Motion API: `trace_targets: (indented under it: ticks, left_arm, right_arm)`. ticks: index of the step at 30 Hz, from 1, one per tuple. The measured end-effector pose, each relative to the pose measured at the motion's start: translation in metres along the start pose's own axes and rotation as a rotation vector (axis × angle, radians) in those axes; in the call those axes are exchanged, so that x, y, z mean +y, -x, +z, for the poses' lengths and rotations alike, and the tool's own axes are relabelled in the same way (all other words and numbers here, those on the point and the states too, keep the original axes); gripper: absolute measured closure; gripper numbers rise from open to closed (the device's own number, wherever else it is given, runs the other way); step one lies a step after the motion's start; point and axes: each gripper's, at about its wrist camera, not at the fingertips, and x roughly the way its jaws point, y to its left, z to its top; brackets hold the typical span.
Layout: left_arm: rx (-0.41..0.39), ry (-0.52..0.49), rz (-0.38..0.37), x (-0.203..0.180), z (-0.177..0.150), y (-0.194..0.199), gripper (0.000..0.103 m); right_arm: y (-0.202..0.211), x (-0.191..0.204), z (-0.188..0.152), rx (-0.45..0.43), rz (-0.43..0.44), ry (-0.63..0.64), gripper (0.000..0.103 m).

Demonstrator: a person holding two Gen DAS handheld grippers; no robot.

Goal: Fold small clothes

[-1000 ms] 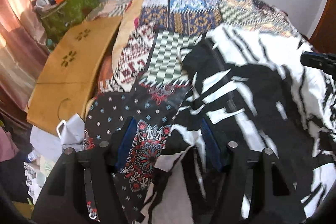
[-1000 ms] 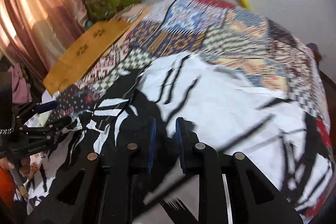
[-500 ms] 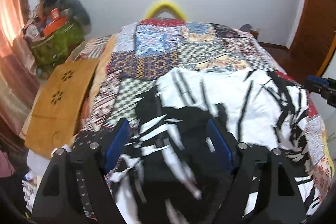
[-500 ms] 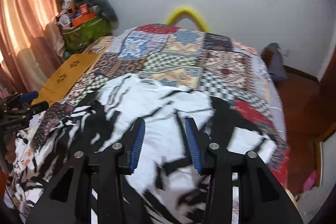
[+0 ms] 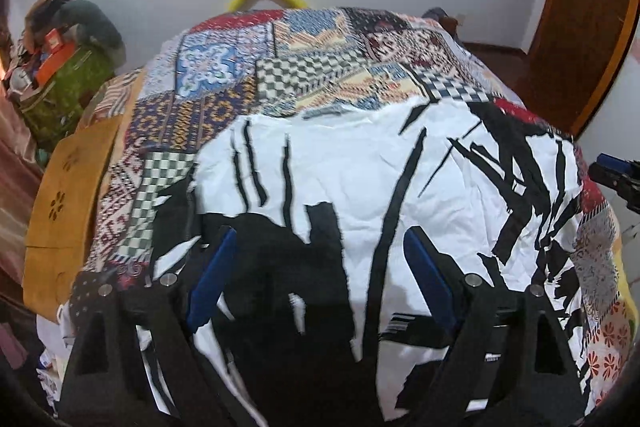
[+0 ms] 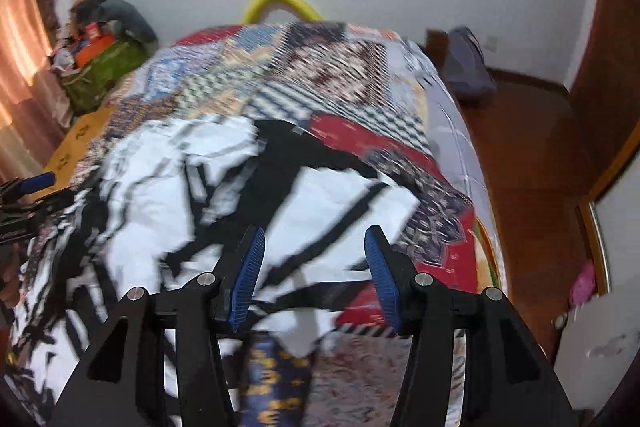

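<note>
**Inspector:** Bedroom, patchwork quilt (image 5: 304, 67) over a bed, white wall behind. Left wrist view first: where is the garment?

**Assistant:** Black-and-white garment (image 5: 360, 187) lies spread flat on the quilt, ahead of and beneath the left gripper (image 5: 320, 279). Its long axis runs crosswise to the fingers. Fingers stand wide apart, nothing between them but cloth lying below; whether the tips touch it I cannot tell. Right gripper (image 5: 616, 179) shows at the far right edge, beside the garment's right end.

**Inspector:** Right wrist view?

**Assistant:** Blurred. Right gripper (image 6: 312, 275) also has its fingers apart, empty, poised over the garment's (image 6: 160, 195) right end; most of the cloth lies ahead and to the left of the fingers. Left gripper (image 6: 28, 195) sits at the far left, by the opposite end.

**Inspector:** Judgement?

**Assistant:** Each gripper is nearest its own end; the fold likely starts from those.
</note>
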Motion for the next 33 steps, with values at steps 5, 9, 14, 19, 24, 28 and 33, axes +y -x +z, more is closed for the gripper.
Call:
trace_targets:
  ticks: [5, 9, 14, 19, 24, 28, 33]
  left_arm:
    - [0.045, 0.001, -0.013, -0.006, 0.0, -0.03, 0.019]
    - [0.076, 0.008, -0.022, -0.007, -0.002, -0.049, 0.019]
    - [0.099, 0.022, -0.028, -0.006, -0.003, -0.064, 0.019]
    - [0.107, 0.03, -0.031, -0.006, -0.005, -0.067, 0.019]
    - [0.081, 0.027, -0.034, -0.005, -0.003, -0.053, 0.019]
    - [0.043, 0.035, -0.038, 0.0, 0.0, -0.032, 0.019]
    - [0.002, 0.041, -0.035, 0.008, 0.003, -0.011, 0.019]
  right_arm:
    - [-0.033, -0.03, -0.005, 0.056, -0.019, -0.08, 0.055]
    - [-0.05, -0.045, -0.011, 0.069, 0.005, -0.148, 0.054]
    - [-0.056, -0.049, -0.009, 0.046, 0.051, -0.185, 0.065]
    - [-0.048, -0.05, -0.006, 0.009, 0.057, -0.218, 0.094]
    - [-0.027, -0.037, 0.008, -0.049, 0.045, -0.164, 0.1]
    - [-0.008, -0.023, 0.027, -0.096, 0.07, -0.132, 0.101]
    - [0.009, 0.006, 0.052, -0.151, 0.144, -0.101, 0.101]
